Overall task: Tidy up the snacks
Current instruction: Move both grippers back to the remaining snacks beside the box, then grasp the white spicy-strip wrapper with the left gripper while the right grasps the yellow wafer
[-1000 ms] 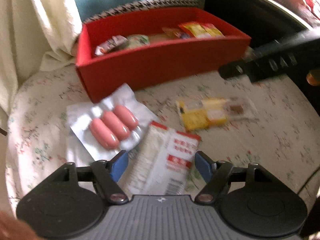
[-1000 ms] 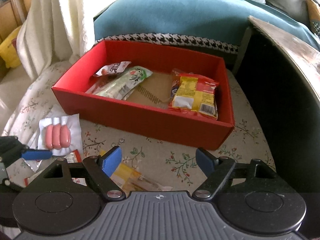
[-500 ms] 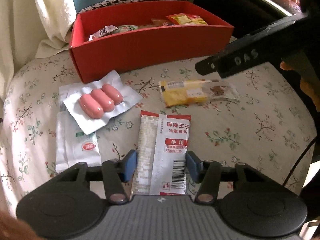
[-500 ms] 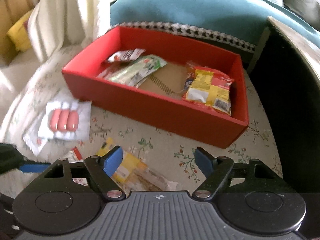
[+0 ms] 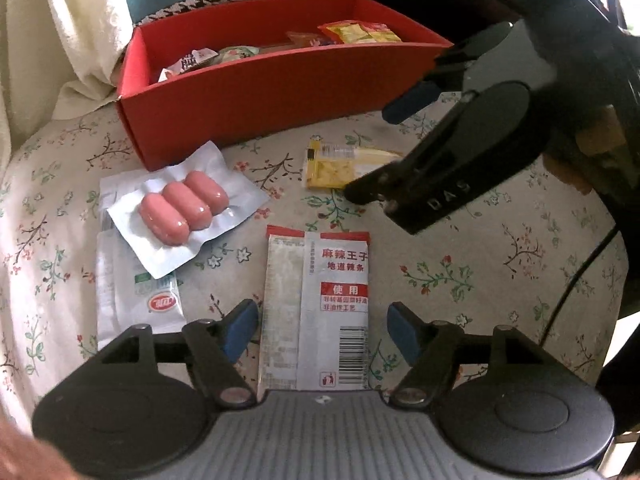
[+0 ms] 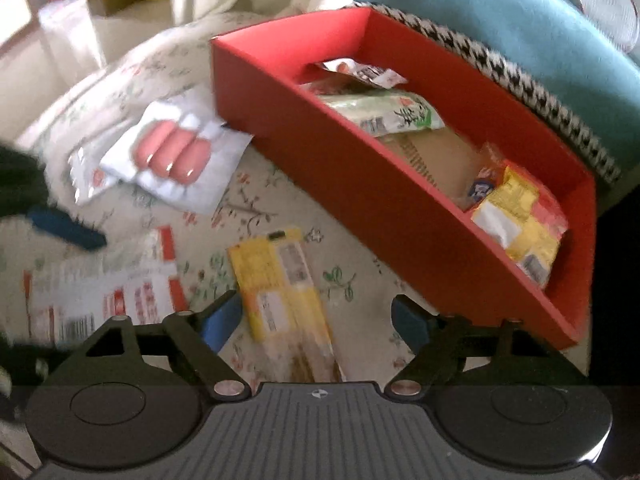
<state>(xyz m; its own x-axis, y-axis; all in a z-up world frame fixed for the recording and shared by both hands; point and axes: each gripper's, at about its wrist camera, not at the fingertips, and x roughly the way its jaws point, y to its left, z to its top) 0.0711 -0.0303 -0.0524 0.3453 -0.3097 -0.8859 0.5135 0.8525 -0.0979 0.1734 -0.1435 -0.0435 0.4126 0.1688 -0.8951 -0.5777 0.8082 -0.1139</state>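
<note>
A red box (image 5: 280, 92) (image 6: 360, 184) stands at the back of the flowered cloth with several snack packets in it. In front of it lie a three-sausage pack (image 5: 184, 208) (image 6: 172, 152), a white packet (image 5: 136, 300) under that pack, a yellow packet (image 5: 336, 164) (image 6: 280, 288) and a red-and-white packet (image 5: 316, 308) (image 6: 112, 292). My left gripper (image 5: 322, 334) is opening. The red-and-white packet lies flat between its jaws, with a gap to each pad. My right gripper (image 6: 316, 322) (image 5: 372, 154) is also opening and hangs low over the yellow packet, pads clear of it.
A teal cushion (image 6: 520, 20) with a houndstooth edge sits behind the box, and a cream cloth (image 5: 72, 20) hangs at the back left. Dark furniture (image 5: 440, 8) rises on the right. A black cable (image 5: 576, 280) crosses the cloth at the right edge.
The left jaws narrowed around the red-and-white packet, then widened again; the packet now lies flat. The right gripper rolled and sank toward the yellow packet.
</note>
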